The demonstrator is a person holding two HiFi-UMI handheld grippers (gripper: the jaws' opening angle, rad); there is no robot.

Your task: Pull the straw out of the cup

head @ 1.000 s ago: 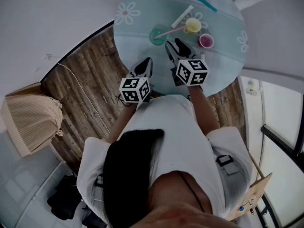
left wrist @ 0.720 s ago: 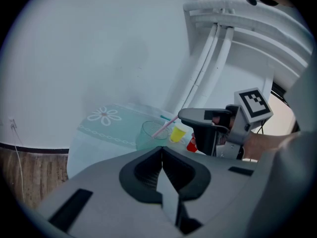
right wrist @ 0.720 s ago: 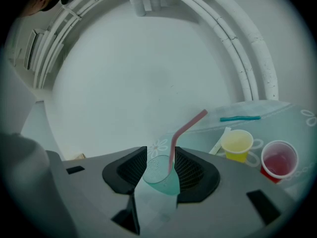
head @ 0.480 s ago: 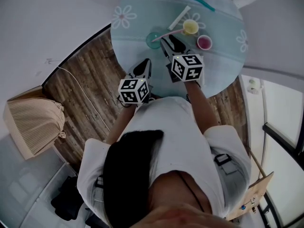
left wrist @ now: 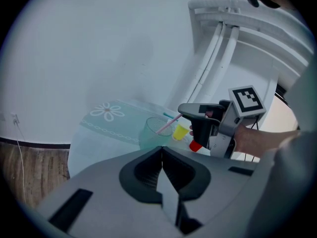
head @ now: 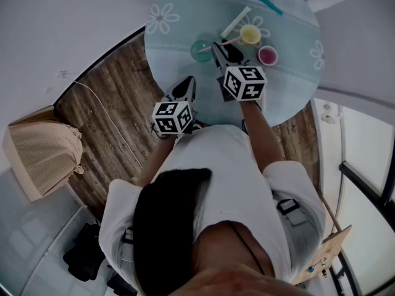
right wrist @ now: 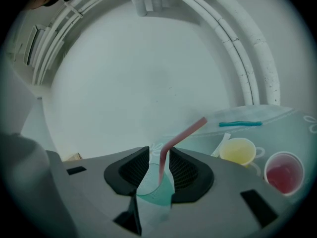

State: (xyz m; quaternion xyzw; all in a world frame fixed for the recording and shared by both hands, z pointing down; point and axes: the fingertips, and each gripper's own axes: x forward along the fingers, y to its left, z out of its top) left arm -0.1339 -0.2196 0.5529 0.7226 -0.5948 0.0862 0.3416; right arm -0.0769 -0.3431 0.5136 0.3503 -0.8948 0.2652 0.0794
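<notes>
A clear teal cup stands on the round glass table with a bent pink straw leaning out of it to the right. My right gripper is at the cup's right side. In the right gripper view the straw rises in the gap of my right gripper, above the cup. The jaws are closing, and the pads stand apart from the straw. My left gripper hangs shut and empty at the table's near edge; in its own view the left gripper looks toward the cup.
Right of the teal cup stand a yellow cup and a pink cup. A white straw and a teal straw lie on the far part of the table. Wooden floor lies to the left.
My right gripper has moved forward over the table to the teal cup, and the pink straw now sits between its jaws. The left gripper has stayed where it was.
</notes>
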